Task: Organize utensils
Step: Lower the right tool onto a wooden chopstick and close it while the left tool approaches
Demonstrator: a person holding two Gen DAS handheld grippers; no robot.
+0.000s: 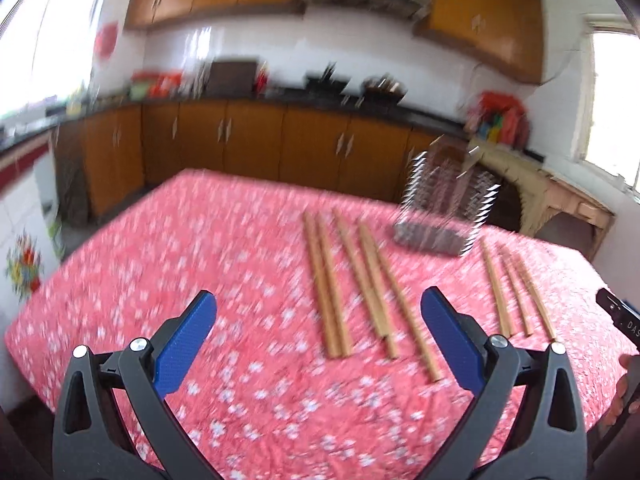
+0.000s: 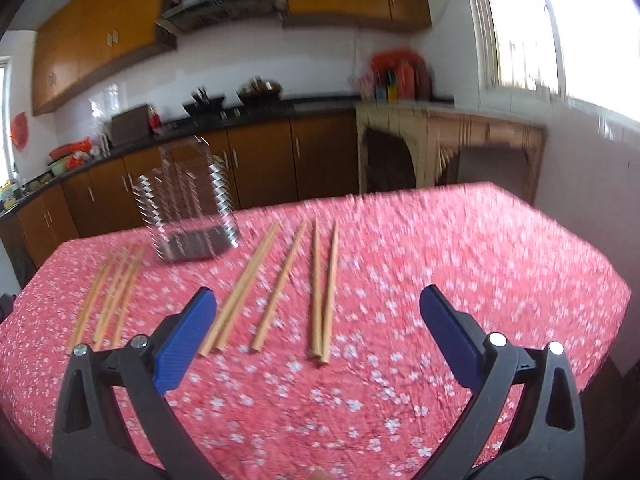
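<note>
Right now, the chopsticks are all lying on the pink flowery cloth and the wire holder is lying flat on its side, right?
Not quite. The holder is standing upright on the cloth, not lying on its side; the right wrist view shows it. The rest is right: the chopsticks all lie on the pink flowery cloth.

1. The left wrist camera is sitting on the left gripper (image 1: 318, 312), looking forward and a bit down over the red table (image 1: 160, 280) from its near edge.
2. The right wrist camera is sitting on the right gripper (image 2: 318, 312), looking the same way from further right.
3. Both are showing the chopsticks (image 1: 352, 288) (image 2: 276, 280), the wire holder (image 1: 444, 204) (image 2: 188, 208) and the kitchen cupboards (image 1: 248, 136) (image 2: 260, 160) behind.
</note>
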